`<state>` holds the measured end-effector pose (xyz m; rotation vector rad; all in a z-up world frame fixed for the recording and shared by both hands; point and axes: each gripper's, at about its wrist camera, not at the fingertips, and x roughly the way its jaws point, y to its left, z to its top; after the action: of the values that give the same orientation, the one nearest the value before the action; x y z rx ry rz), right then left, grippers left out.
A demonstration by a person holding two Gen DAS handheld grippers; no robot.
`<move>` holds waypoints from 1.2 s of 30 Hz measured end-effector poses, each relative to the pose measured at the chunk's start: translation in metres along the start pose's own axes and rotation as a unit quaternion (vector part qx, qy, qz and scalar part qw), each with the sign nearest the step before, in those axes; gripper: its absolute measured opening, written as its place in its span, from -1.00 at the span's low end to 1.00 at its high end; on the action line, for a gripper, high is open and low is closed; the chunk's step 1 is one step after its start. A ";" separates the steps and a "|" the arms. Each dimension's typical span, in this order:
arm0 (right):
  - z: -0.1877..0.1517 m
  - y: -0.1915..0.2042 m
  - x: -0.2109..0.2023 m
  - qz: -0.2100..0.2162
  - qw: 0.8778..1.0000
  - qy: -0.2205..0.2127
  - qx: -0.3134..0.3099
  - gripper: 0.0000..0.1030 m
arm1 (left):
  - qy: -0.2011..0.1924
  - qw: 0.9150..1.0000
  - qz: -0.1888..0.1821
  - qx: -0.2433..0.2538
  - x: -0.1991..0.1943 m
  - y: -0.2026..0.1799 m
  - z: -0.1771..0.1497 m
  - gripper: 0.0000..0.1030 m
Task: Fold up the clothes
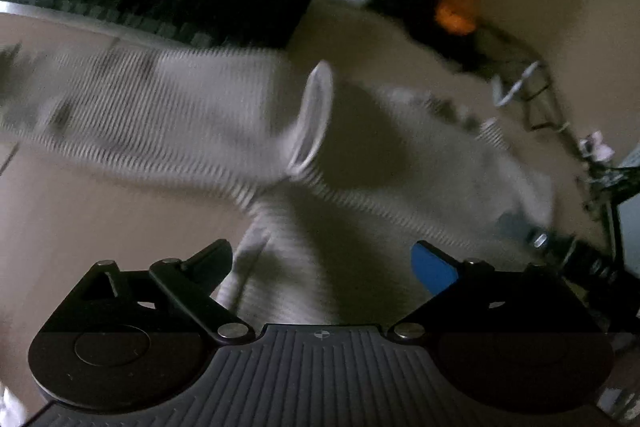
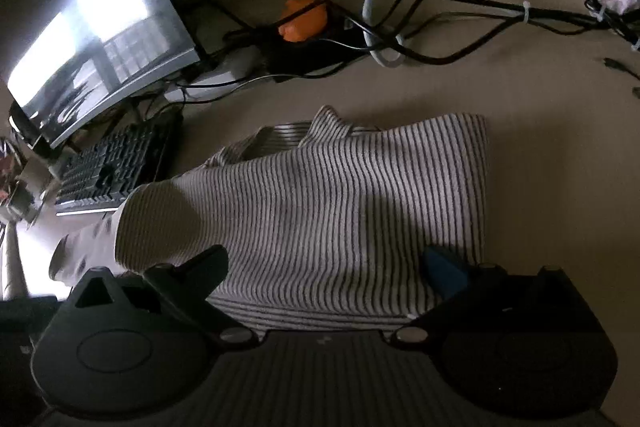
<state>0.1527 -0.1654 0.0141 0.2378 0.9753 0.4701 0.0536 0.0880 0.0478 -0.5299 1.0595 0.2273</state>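
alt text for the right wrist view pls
A striped shirt lies partly folded on a tan table, under the open right gripper. Behind it sit a monitor, keyboard and tangled cables.

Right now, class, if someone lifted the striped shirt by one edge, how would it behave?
Probably floppy: the striped shirt already lies creased and folded over itself. Likely light, being thin knit cloth. It should drag, not roll, across the table.
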 end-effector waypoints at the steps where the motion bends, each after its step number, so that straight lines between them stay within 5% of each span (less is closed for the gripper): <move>1: 0.001 0.003 0.002 -0.007 1.000 0.008 -0.006 1.00 | 0.011 1.000 0.000 -0.007 0.002 0.004 -0.002 0.95; 7: -0.003 0.039 0.020 -0.082 0.987 0.062 -0.124 1.00 | -0.009 1.000 -0.009 0.014 -0.005 0.007 -0.023 0.97; 11: 0.005 0.057 0.007 -0.074 0.986 0.027 -0.145 1.00 | -0.017 0.999 -0.009 0.039 -0.006 0.004 -0.028 1.00; 14: 0.019 0.059 0.005 -0.057 0.992 -0.010 -0.114 1.00 | -0.020 0.999 -0.013 0.044 -0.007 0.005 -0.027 1.00; 17: 0.028 0.042 0.029 -0.044 0.998 0.020 -0.045 1.00 | -0.020 0.998 -0.016 0.049 -0.007 0.005 -0.027 1.00; 22: 0.024 0.039 0.036 -0.050 0.997 0.018 -0.053 1.00 | -0.028 0.997 -0.037 0.066 -0.009 0.010 -0.032 1.00; 25: 0.023 0.043 0.037 -0.053 0.994 0.033 -0.089 1.00 | -0.027 0.996 -0.082 0.002 -0.017 0.034 -0.028 1.00; 28: 0.022 0.042 0.036 -0.043 0.994 0.027 -0.097 1.00 | -0.081 0.985 -0.107 -0.107 -0.041 0.083 -0.022 1.00; 30: 0.019 0.042 0.034 -0.041 0.993 0.021 -0.106 1.00 | -0.129 0.981 -0.059 -0.133 -0.058 0.111 -0.014 0.95; 33: 0.012 0.047 0.033 -0.057 0.990 0.012 -0.128 1.00 | -0.179 0.975 0.045 -0.125 -0.072 0.140 0.003 0.30; 36: 0.007 0.053 0.035 -0.072 0.986 0.011 -0.152 1.00 | -0.185 0.966 0.096 -0.154 -0.070 0.168 0.017 0.52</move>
<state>0.1608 -0.1021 0.0133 -0.1124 0.9214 0.4824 -0.0384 0.2456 0.0646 -0.6341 0.7114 0.6453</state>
